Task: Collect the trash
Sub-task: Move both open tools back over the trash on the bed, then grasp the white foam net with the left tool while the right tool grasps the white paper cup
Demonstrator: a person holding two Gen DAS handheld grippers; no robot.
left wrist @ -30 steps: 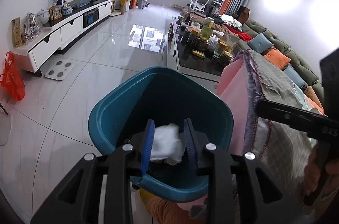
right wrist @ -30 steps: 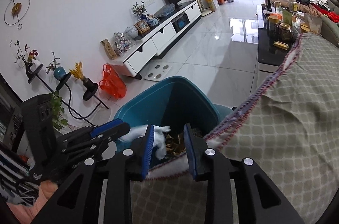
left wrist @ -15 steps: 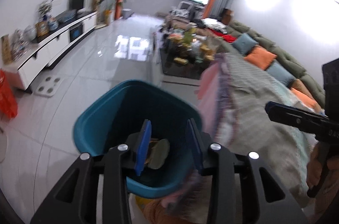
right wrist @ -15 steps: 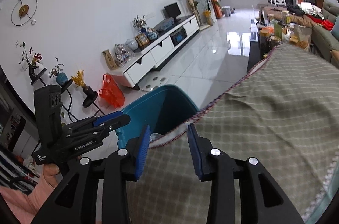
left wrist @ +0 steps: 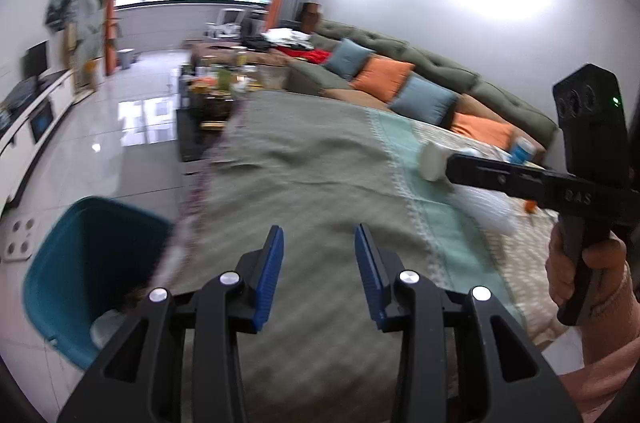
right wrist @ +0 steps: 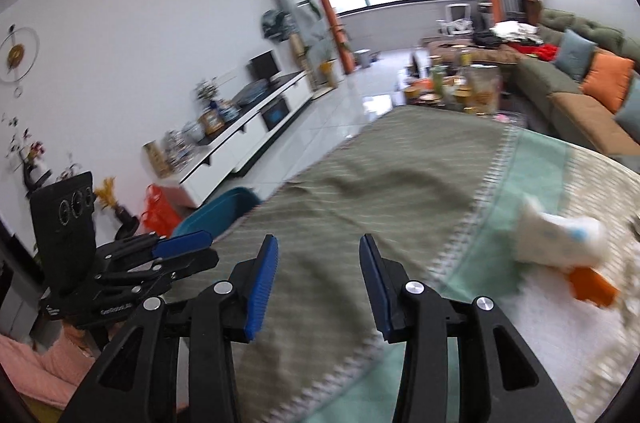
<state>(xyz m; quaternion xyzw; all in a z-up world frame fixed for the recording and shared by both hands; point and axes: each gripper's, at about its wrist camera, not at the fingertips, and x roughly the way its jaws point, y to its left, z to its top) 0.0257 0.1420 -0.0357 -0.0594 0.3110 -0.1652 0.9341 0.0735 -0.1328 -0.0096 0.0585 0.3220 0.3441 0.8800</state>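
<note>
My left gripper (left wrist: 319, 271) is open and empty above the green patterned tablecloth (left wrist: 320, 175). The teal trash bin (left wrist: 84, 275) stands on the floor at its lower left, with trash inside; it also shows in the right wrist view (right wrist: 218, 213). My right gripper (right wrist: 319, 275) is open and empty over the same cloth (right wrist: 360, 183). A white crumpled wrapper (right wrist: 560, 239) with an orange piece (right wrist: 590, 285) lies on the cloth to its right. In the left wrist view, blurred white trash (left wrist: 480, 207) and a white cup-like item (left wrist: 432, 161) lie behind the right gripper's fingers.
A green sofa (left wrist: 440, 79) with orange and blue cushions runs along the right. A dark coffee table (left wrist: 212, 95) crowded with jars stands beyond the table. A white TV cabinet (right wrist: 248, 143) lines the left wall. An orange bag (right wrist: 158, 209) sits by the bin.
My left gripper has let the white tissue drop into the bin and swung right, over the table. My right gripper has also moved right from the bin's edge, toward the white wrapper.
</note>
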